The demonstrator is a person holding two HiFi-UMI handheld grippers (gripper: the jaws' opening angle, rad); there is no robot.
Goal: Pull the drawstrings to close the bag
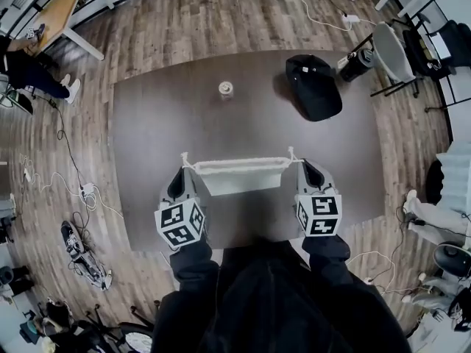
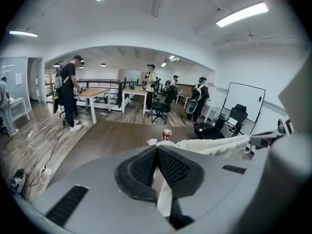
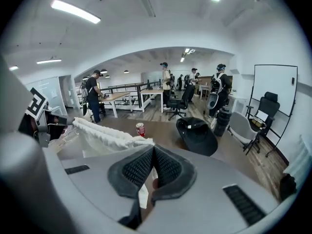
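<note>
White bag stretched between two clenched grippers.
Its top corners, likely drawstrings, are pinched by the left gripper and right gripper over the table's near half; can well clear.

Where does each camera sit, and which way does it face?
Head view: on the head, facing steeply down at the table, bag, left gripper and right gripper; dark sleeves show.
Left gripper view: on that gripper, facing forward over the table; its jaws shut on the bag.
Right gripper view: likewise; jaws shut on the bag, cap ahead.
Shared: bag and can in all three.
</note>
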